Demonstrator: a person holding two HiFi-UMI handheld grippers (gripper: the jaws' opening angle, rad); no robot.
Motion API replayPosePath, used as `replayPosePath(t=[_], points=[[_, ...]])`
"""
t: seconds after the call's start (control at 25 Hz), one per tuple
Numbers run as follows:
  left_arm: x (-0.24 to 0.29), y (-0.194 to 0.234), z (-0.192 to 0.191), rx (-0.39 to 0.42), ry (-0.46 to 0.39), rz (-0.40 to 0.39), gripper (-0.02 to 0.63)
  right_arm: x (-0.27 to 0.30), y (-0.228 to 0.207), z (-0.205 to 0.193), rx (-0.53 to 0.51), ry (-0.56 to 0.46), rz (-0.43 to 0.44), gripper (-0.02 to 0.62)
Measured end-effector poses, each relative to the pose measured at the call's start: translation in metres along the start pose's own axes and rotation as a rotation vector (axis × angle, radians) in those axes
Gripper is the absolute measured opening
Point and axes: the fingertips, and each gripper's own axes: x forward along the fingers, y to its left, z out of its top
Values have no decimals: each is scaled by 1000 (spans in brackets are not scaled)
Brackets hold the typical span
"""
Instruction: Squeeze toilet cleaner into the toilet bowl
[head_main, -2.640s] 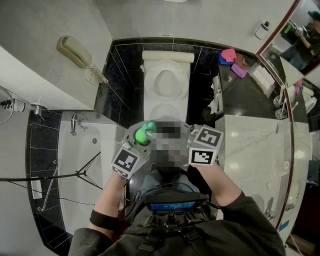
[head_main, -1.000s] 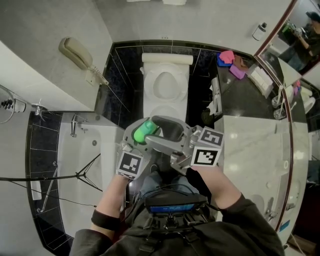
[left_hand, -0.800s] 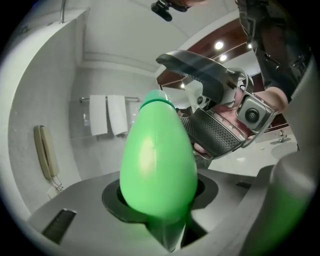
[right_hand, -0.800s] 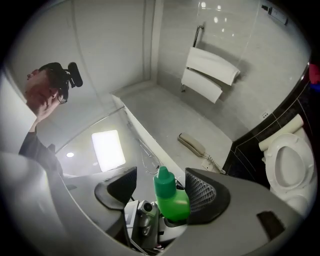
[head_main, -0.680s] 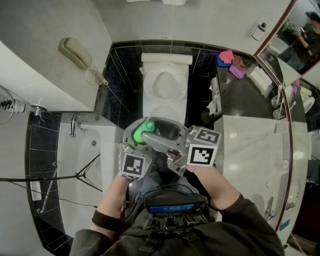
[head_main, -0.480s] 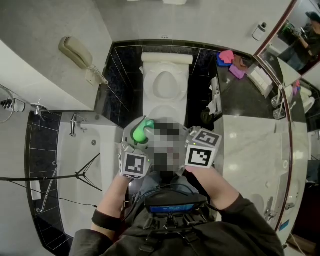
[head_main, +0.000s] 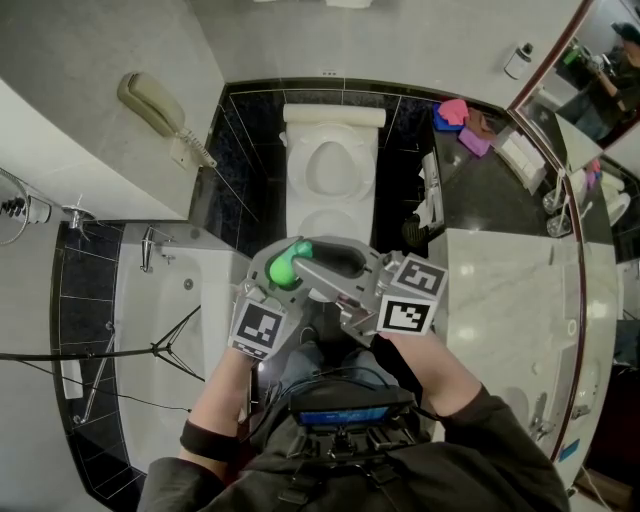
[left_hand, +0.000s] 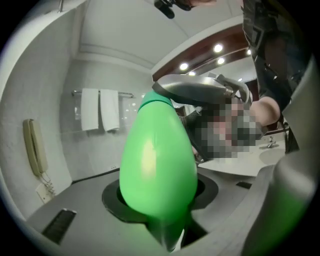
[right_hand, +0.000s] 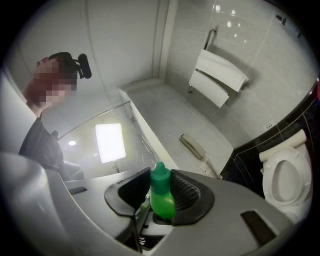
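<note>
**Item 1: toilet cleaner bottle** (head_main: 286, 266). Green, with a fat body tapering to a narrow capped neck. It is held in the air in front of the person, between both tools. It sits short of the toilet bowl (head_main: 312, 172), which lies open at 12 o'clock from it in the head view.

**Item 2: left tool** (head_main: 270, 288). The jaws stand at a middling width, clamped on the bottle's body. Only the left gripper view shows the grip. There the green body fills the centre and its near end sinks between the jaws.

**Item 3: right tool** (head_main: 318, 268). The jaws have just been closing, with the bottle's cap end between them. Only the right gripper view shows the dark ribbed pads (right_hand: 187, 192) pressing on either side of the neck below the cap. In the head view the tool's own jaw covers that contact.

**Item 4: fixtures.**
- Wall telephone (head_main: 150, 105), at 10 o'clock in the head view.
- Bathtub (head_main: 160, 300), at 8 o'clock, seen from the head only.
- Marble tabletop (head_main: 500, 290), at 3 o'clock.
- White towels (left_hand: 100, 109) hanging on a rail, seen in the two gripper views and not in the head view.
</note>
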Motion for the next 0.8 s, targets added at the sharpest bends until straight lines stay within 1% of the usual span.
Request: replayPosePath(t=[0.04, 0.16, 0.28, 0.44, 0.64, 0.8], points=[[0, -6, 1, -16, -6, -51, 189, -1, 2, 0, -19, 2, 16, 143], [-4, -21, 8, -118, -23, -159, 189, -5, 8, 0, -74, 14, 77, 143], [-9, -35, 5, -100, -23, -280, 189, -10, 15, -2, -128, 30, 142, 144], [-15, -49, 13, -162, -14, -371, 189, -16, 24, -5, -187, 58, 242, 144], [-23, -68, 16, -161, -11, -488, 189, -26, 41, -8, -277, 101, 371, 144], [-30, -78, 20, -168, -15, -557, 189, -33, 54, -10, -309, 105, 453, 144]])
